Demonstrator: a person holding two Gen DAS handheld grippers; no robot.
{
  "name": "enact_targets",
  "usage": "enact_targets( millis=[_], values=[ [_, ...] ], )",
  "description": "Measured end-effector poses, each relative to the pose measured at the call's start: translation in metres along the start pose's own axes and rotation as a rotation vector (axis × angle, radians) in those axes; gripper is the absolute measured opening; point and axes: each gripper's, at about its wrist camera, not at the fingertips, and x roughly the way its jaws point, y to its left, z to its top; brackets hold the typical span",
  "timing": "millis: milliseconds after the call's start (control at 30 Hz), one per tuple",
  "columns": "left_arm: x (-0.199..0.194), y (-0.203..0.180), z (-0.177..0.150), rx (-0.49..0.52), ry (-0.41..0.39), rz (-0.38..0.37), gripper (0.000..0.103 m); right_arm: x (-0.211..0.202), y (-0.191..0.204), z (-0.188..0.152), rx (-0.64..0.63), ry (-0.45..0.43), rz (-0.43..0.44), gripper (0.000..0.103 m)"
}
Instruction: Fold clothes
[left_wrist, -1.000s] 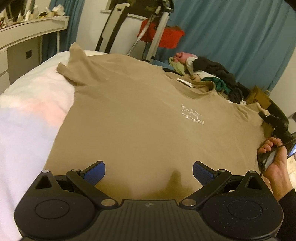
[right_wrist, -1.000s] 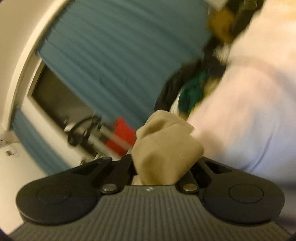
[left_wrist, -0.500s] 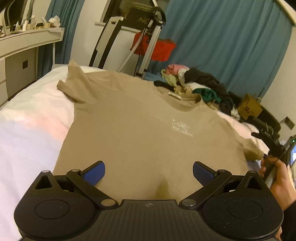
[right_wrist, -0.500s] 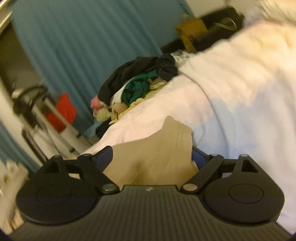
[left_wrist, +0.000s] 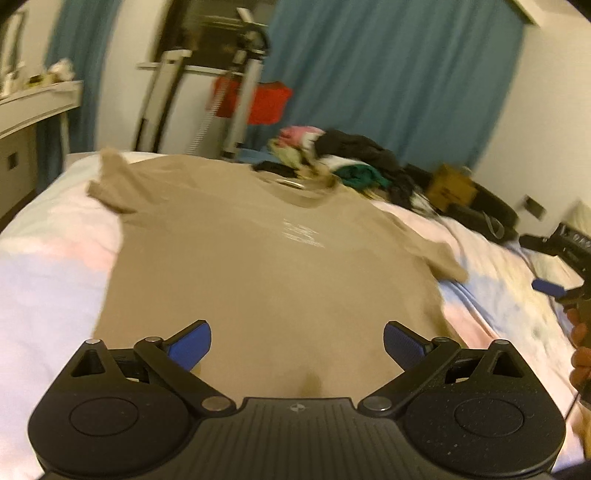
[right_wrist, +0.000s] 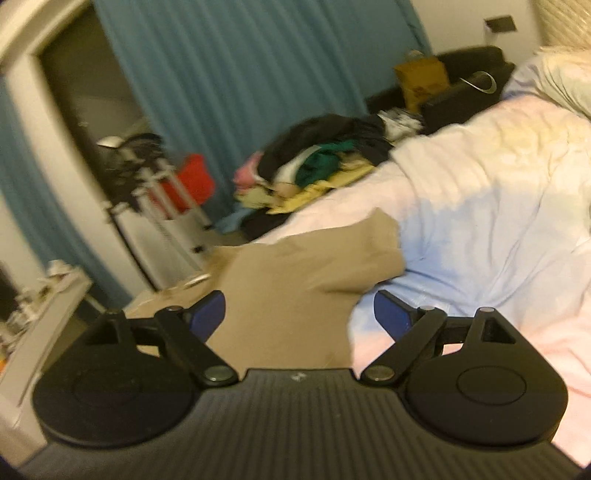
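A tan T-shirt (left_wrist: 258, 266) lies spread flat on the bed, front up, with a small white chest logo (left_wrist: 301, 234). Its collar points away from me and both sleeves stick out. My left gripper (left_wrist: 297, 345) is open and empty over the shirt's bottom hem. My right gripper (right_wrist: 299, 314) is open and empty, just above the shirt's right sleeve (right_wrist: 325, 258). In the left wrist view the right gripper (left_wrist: 554, 288) shows at the far right, off the shirt.
The bed has a pale pink and blue cover (left_wrist: 48, 280). A pile of mixed clothes (left_wrist: 343, 162) lies at the bed's far end. A stand with a red bag (left_wrist: 258, 99), a white desk (left_wrist: 33, 107) and blue curtains (left_wrist: 388, 74) stand behind.
My right gripper has opened and let go of the sleeve, which now lies on the bed. My left gripper has drawn back and tilted up, still open.
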Motion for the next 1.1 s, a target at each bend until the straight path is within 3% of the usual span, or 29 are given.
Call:
enact_targets(
  millis=[133,200,500,667,733,800,967,1100],
  values=[
    [-0.002,-0.027,-0.011,0.080,0.036,-0.063,0.092,-0.051,-0.002,-0.028,-0.037,-0.025,0.021,0.089],
    [0.001,-0.046,-0.018,0.114,0.062,-0.117,0.084,-0.067,-0.008,-0.036,-0.039,-0.041,0.011,0.089],
    [0.037,-0.170,-0.082,0.265,0.269,-0.467,0.061,-0.091,-0.033,-0.027,0.007,-0.171,-0.034,0.089],
    [0.071,-0.196,-0.114,0.285,0.376,-0.464,0.059,-0.086,-0.053,-0.026,0.062,-0.154,-0.033,0.089],
    [0.077,-0.198,-0.119,0.307,0.373,-0.443,0.050,-0.084,-0.059,-0.026,0.082,-0.146,-0.036,0.089],
    [0.082,-0.201,-0.124,0.326,0.368,-0.427,0.023,-0.082,-0.064,-0.027,0.096,-0.140,-0.037,0.089],
    [0.067,-0.205,-0.122,0.367,0.301,-0.539,0.014,-0.081,-0.067,-0.028,0.119,-0.140,-0.010,0.089],
    [0.076,-0.223,-0.130,0.438,0.328,-0.546,0.015,-0.078,-0.068,-0.028,0.110,-0.137,-0.005,0.089]
  ],
)
